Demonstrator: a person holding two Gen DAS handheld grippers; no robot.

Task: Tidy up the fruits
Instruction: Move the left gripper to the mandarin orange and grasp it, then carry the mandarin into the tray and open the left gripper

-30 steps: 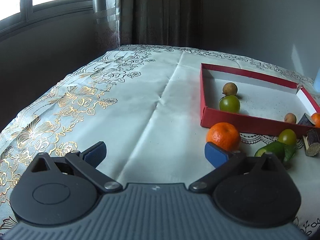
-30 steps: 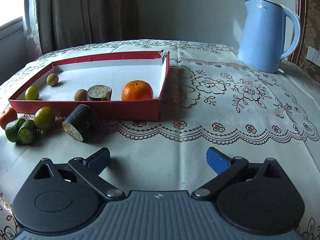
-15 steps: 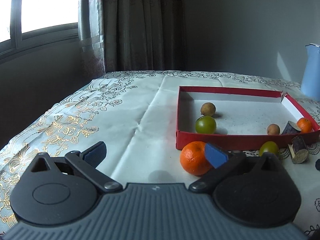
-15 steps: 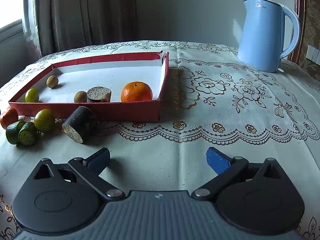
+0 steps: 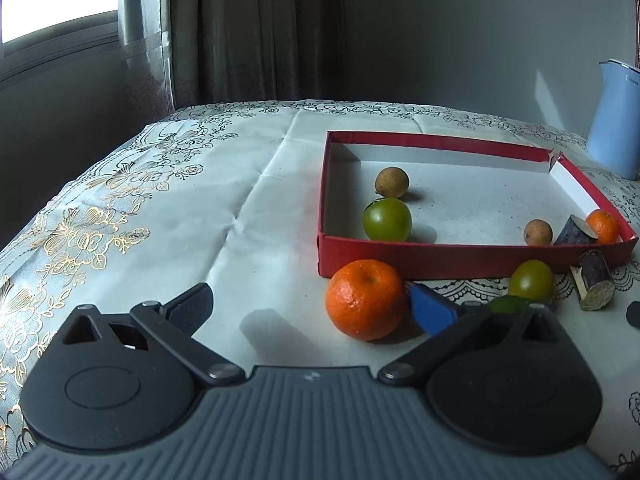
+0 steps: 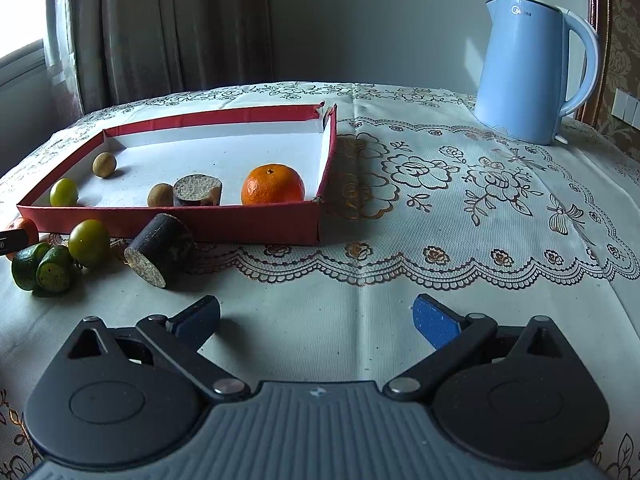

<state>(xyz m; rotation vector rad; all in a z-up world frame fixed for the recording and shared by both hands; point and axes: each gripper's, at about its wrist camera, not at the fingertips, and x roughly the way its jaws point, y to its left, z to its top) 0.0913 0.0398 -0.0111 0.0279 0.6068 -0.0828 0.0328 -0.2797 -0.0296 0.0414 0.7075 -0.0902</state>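
We've swung our released left tool (image 5: 310,308) toward the round orange mandarin (image 5: 364,299), now beside its right finger; grasp next.

— What's in my red tray (image 6: 256,226)?

— A mandarin (image 6: 273,185) in its near right corner, a cut dark stub (image 6: 197,191) and a brown longan (image 6: 160,195) beside it, a green fruit (image 6: 63,192) and a second longan (image 6: 104,164) toward the left wall.

— And outside?

— On the surface along its front wall: an orange (image 5: 365,299), a yellow-green fruit (image 6: 88,237), two limes (image 6: 42,267), a dark cut log (image 6: 161,250) lying tilted.
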